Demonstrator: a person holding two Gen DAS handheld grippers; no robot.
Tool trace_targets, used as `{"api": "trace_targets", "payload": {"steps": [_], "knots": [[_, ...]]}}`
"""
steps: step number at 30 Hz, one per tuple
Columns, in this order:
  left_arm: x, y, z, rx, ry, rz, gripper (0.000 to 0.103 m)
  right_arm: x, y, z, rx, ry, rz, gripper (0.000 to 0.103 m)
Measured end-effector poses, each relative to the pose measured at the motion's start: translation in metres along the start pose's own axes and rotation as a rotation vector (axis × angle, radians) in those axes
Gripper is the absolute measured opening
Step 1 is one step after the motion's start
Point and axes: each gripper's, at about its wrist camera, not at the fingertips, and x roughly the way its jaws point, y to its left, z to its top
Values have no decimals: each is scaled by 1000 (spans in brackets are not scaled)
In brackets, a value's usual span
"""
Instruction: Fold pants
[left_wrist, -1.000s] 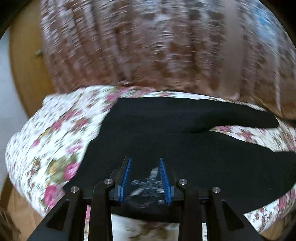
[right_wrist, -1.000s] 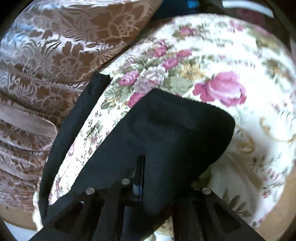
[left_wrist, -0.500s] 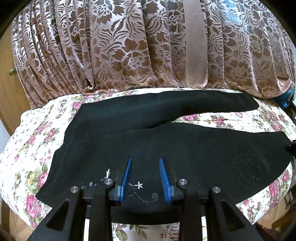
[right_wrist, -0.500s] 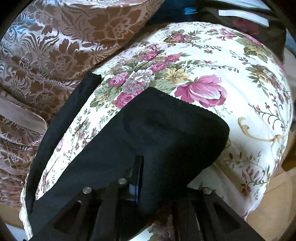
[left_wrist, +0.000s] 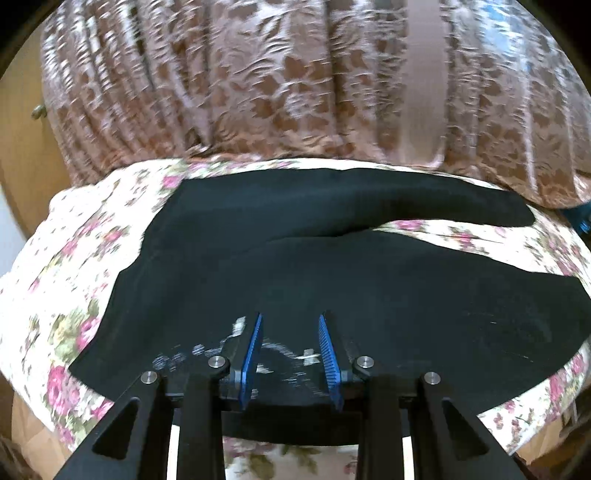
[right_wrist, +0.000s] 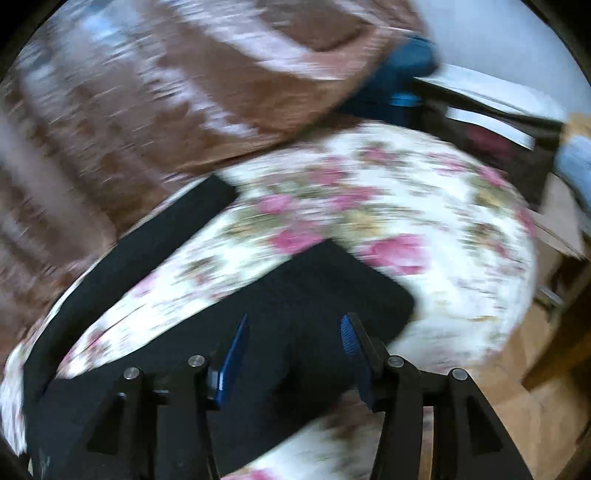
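Observation:
Black pants (left_wrist: 332, 280) lie spread on a floral bedspread (left_wrist: 74, 258), their two legs running off to the right. My left gripper (left_wrist: 290, 317) hovers over the waist end, where pale embroidery shows; its blue pads stand apart with nothing pinched. In the blurred right wrist view, the near leg's hem end (right_wrist: 332, 280) lies flat on the bedspread (right_wrist: 406, 206). My right gripper (right_wrist: 294, 319) is above it with its jaws opening and no cloth gripped. The far leg (right_wrist: 147, 243) runs along the bed's far side.
A brown brocade cloth (left_wrist: 277, 74) hangs behind the bed. A wooden door (left_wrist: 22, 147) stands at the left. Wooden floor (right_wrist: 517, 387) lies beyond the bed's right end, with a blue object (right_wrist: 406, 70) and dark furniture (right_wrist: 498, 140) beyond the bed.
My right gripper has gone from shut on the near leg's hem to open, and has pulled up and away, leaving the leg flat. The left gripper has dipped slightly towards the waist.

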Motion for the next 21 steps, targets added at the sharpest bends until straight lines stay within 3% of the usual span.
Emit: {"api": "trace_targets", "payload": {"steps": [3,10,15,21], "knots": [[7,22,-3,-64,30,51,31,9,60,-18,-113,76,176,53],[4,82,-9,-196,36,173,31,31,178,-78,-302,228,413,53],[3,112,-14,-250,41,220,31,37,235,-115,-396,300,488,53],[11,129,-14,-269,66,235,31,52,254,-128,-429,349,494,53]]}}
